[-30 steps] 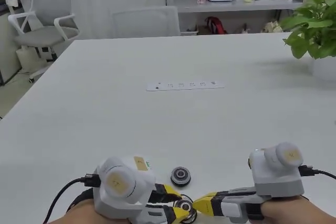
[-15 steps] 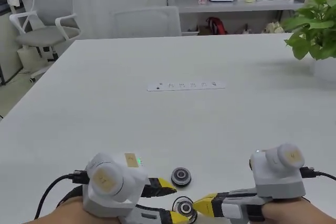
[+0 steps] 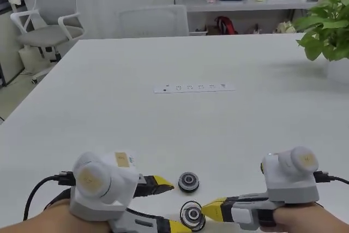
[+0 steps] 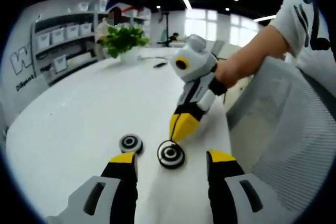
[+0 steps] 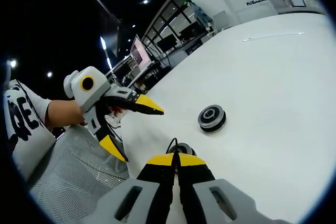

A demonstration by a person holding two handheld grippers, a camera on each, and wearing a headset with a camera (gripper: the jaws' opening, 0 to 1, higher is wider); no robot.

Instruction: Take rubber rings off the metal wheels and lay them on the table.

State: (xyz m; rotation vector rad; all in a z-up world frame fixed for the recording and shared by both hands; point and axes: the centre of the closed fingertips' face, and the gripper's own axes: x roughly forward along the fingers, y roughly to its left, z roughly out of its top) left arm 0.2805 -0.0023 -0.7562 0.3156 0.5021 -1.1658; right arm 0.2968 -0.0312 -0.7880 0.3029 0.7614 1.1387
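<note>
Head view. Office behind: chairs, shelf, lettered wall. White worktop, power strip about mid-surface, plant by right edge. Both wheels close to near edge, mid-width. Held wheel stood on edge, pinched by right gripper, fingers shut tight on its rim. Second wheel flat just beyond, untouched. Left gripper alongside, fingers spread wide, nothing between them.

Left gripper view. Own fingers well apart, bracketing held wheel without contact. Wheel face turned squarely this way, black rubber ring seated on its hub. Yellow tips of right gripper biting top of rim. Lower edge at or just above worktop; cannot tell which. Second wheel just beside, ring on.

Right gripper view. Own fingers pressed together, held wheel peeking past tips. Left gripper open at left. Second wheel farther in from near edge.

Judgement: wheel presented upright and steadied so the open left fingers can close on the ring and peel it. Both rings on their wheels, so task probably at its start.
</note>
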